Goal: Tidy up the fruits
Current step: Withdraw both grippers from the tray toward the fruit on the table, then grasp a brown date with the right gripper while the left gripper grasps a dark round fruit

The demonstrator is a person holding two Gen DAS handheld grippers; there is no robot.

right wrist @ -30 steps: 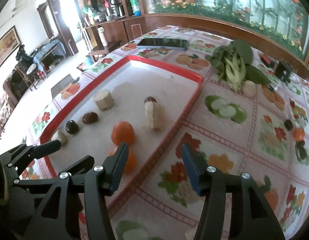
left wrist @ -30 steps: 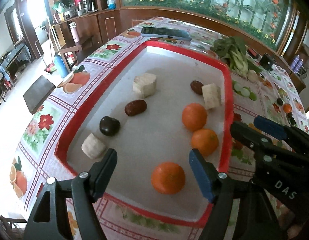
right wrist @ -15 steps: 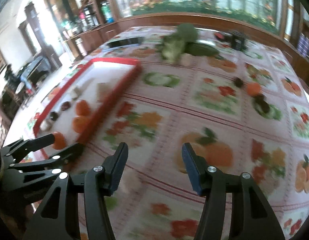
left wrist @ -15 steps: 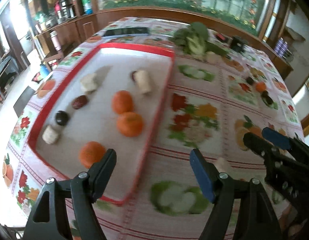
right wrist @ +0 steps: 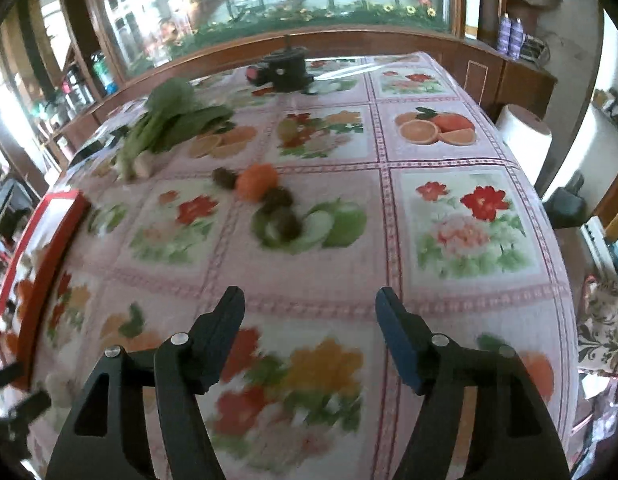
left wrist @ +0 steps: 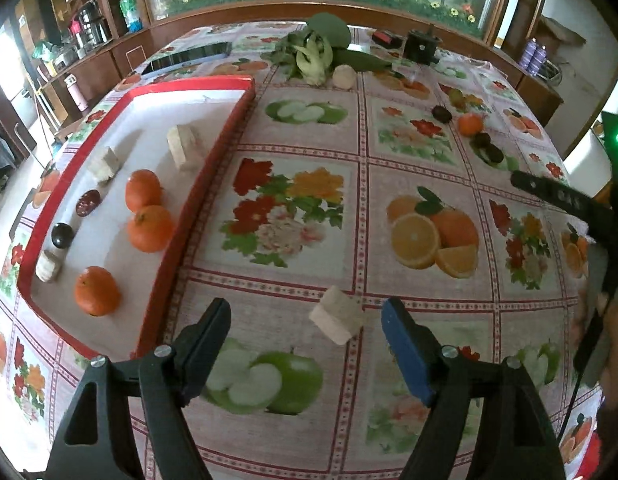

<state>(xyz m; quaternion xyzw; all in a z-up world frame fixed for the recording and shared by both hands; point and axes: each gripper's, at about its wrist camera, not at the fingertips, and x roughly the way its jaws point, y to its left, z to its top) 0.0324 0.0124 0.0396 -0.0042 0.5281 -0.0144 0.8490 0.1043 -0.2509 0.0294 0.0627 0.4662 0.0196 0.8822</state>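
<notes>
A red-rimmed white tray (left wrist: 213, 152) at the left holds three oranges (left wrist: 149, 227), pale cut chunks (left wrist: 183, 148) and dark fruits (left wrist: 62, 234). A pale chunk (left wrist: 337, 318) lies on the tablecloth just ahead of my open, empty left gripper (left wrist: 307, 338). An orange (left wrist: 470, 124) and dark fruits (left wrist: 489, 152) lie at the far right; in the right wrist view the orange (right wrist: 257, 181) and dark fruits (right wrist: 283, 222) lie ahead of my open, empty right gripper (right wrist: 311, 328). The tray's corner (right wrist: 65, 204) shows at the left.
Leafy greens (left wrist: 313, 50) and a pale round piece (left wrist: 343, 76) lie at the table's far side, with a black device (left wrist: 421, 46) and a phone (left wrist: 189, 58). The table's right edge (right wrist: 549, 240) drops to the floor. The right gripper's arm (left wrist: 565, 200) crosses the right side.
Both grippers have swung right, away from the tray toward the open tablecloth. The tray has moved to the left of both views. The loose pale chunk and the far fruits came into view.
</notes>
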